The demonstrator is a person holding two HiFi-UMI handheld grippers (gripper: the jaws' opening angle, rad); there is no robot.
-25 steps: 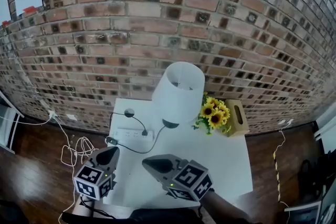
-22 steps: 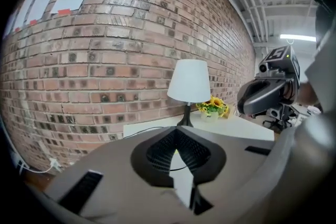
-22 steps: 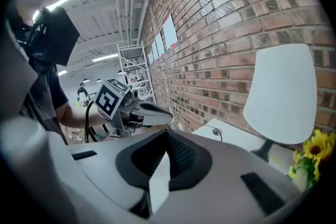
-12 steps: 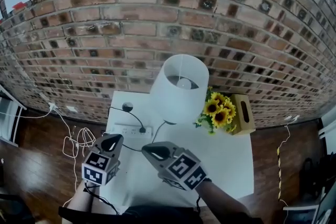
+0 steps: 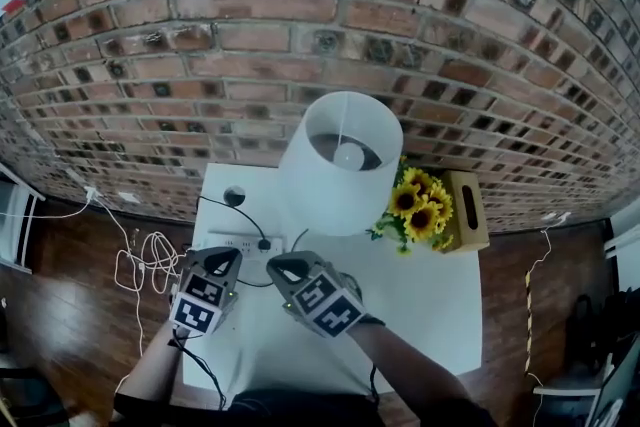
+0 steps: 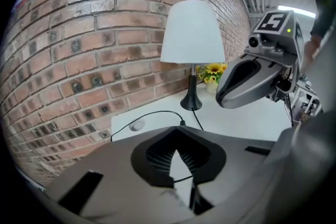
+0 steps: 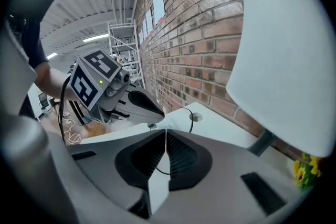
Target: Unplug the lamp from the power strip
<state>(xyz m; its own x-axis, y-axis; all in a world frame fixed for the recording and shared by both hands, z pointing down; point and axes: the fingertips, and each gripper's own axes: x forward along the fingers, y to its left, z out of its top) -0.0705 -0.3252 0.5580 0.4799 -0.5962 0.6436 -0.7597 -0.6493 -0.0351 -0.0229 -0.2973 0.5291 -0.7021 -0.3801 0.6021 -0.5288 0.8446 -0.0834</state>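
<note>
A lamp (image 5: pixel 340 160) with a white shade stands on a white table (image 5: pixel 430 305). Its black cord runs to a plug (image 5: pixel 265 243) seated in the white power strip (image 5: pixel 240 243) at the table's left. My left gripper (image 5: pixel 226 260) hovers just in front of the strip, its jaws shut and empty. My right gripper (image 5: pixel 276 265) sits beside it, just right of the plug. Its jaws have just been opening to a narrow slit, with nothing between them. The left gripper view shows the lamp's base (image 6: pixel 191 102) and the plug (image 6: pixel 182 124) beyond the jaws.
Yellow sunflowers (image 5: pixel 418 205) and a wooden tissue box (image 5: pixel 468 210) stand right of the lamp, against the brick wall (image 5: pixel 300 25). A round cord switch (image 5: pixel 234 197) lies at the table's back left. White cables (image 5: pixel 140 270) lie coiled on the wooden floor, left of the table.
Both grippers have moved forward and down toward the power strip and drawn closer together. The lamp and the plug have not moved.
</note>
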